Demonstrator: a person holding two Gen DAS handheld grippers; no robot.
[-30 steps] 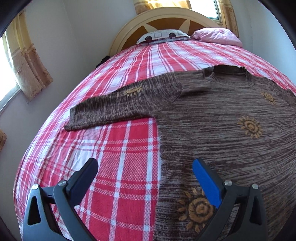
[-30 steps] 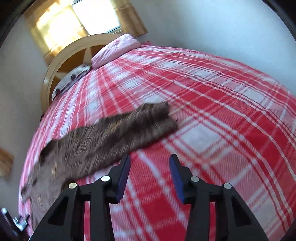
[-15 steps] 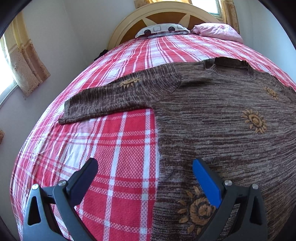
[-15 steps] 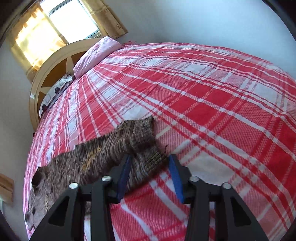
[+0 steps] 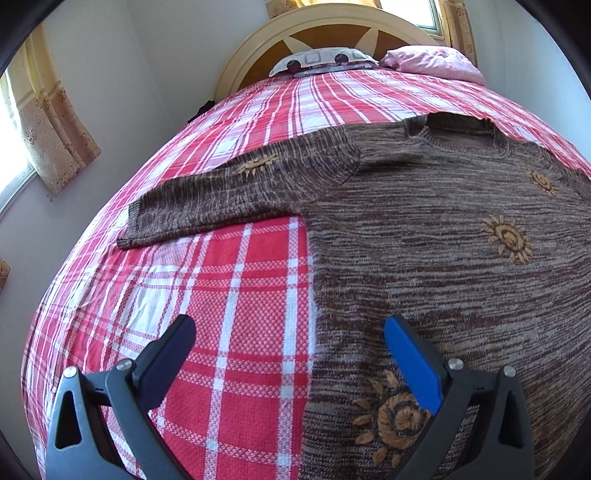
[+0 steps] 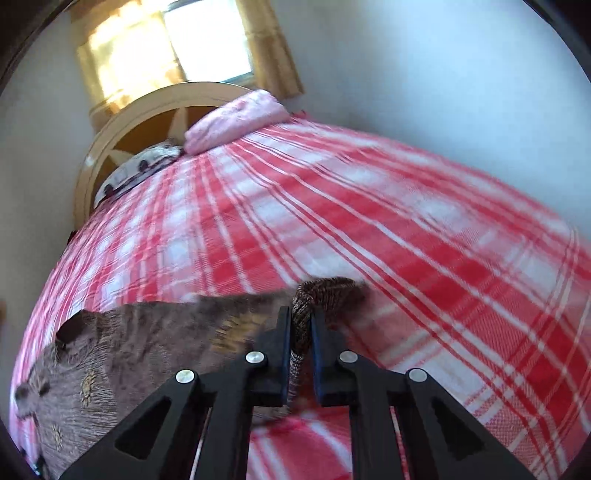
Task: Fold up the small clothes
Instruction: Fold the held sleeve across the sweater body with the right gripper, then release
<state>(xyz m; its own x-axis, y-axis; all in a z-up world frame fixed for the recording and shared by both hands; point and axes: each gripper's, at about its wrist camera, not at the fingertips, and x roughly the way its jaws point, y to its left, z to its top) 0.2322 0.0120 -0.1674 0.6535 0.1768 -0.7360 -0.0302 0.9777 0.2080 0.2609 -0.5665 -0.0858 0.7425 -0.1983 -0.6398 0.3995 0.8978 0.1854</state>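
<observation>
A brown knitted sweater (image 5: 443, 240) with orange sun motifs lies flat on the red plaid bedspread (image 5: 236, 295). One sleeve (image 5: 240, 199) stretches out to the left. My left gripper (image 5: 288, 328) hovers open over the sweater's lower left edge, one finger over the bedspread and the blue-padded finger over the knit. In the right wrist view, my right gripper (image 6: 301, 317) is closing its jaws on the cuff (image 6: 328, 291) of the other sleeve. The pads press on the cuff, which bunches up above them. The sweater body (image 6: 129, 350) lies to the left.
A cream and brown headboard (image 5: 332, 29) stands at the far end with a patterned pillow (image 5: 321, 59) and a pink pillow (image 5: 432, 61). White walls flank the bed, and curtained windows (image 6: 166, 44) are at the left and behind the headboard. Bare bedspread (image 6: 443, 258) extends right of the cuff.
My right gripper came down to the sleeve cuff, shut on it, and swung toward the sweater body with the cuff lifted. The left gripper stays open and has barely moved.
</observation>
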